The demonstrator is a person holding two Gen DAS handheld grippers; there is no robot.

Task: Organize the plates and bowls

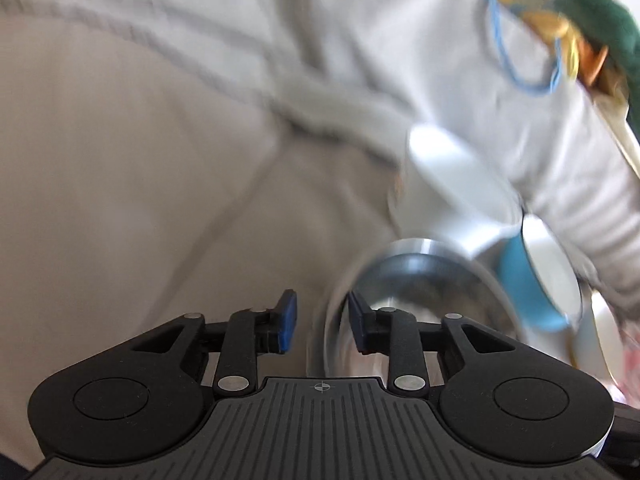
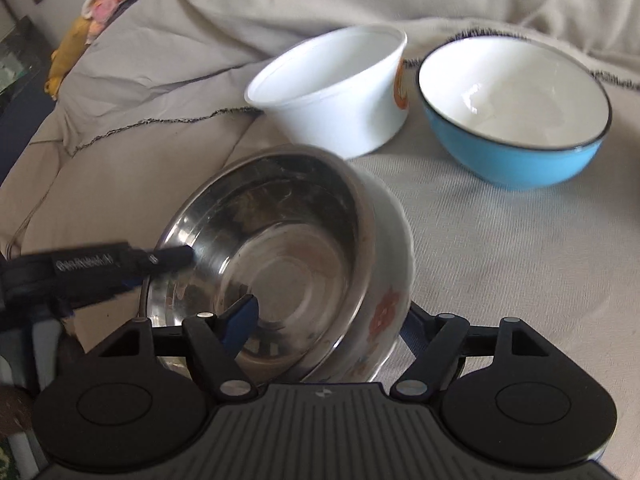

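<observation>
A steel bowl (image 2: 280, 248) sits inside a white flowered bowl (image 2: 390, 276) on the beige cloth. My right gripper (image 2: 328, 320) is wide open, one finger inside the steel bowl and one outside the flowered bowl. My left gripper (image 1: 322, 322) straddles the steel bowl's rim (image 1: 332, 320), jaws narrowly apart; its finger shows in the right wrist view (image 2: 172, 258). A plain white bowl (image 2: 336, 88) and a blue bowl (image 2: 516, 108) stand behind. They also show in the left wrist view, the white bowl (image 1: 452, 184) and the blue bowl (image 1: 532, 272), blurred.
The beige cloth (image 2: 500, 260) covers the whole surface with folds at the back and left. Colourful fabric (image 2: 104, 0) lies at the far left; green and yellow items (image 1: 580, 20) lie at the top right of the left wrist view.
</observation>
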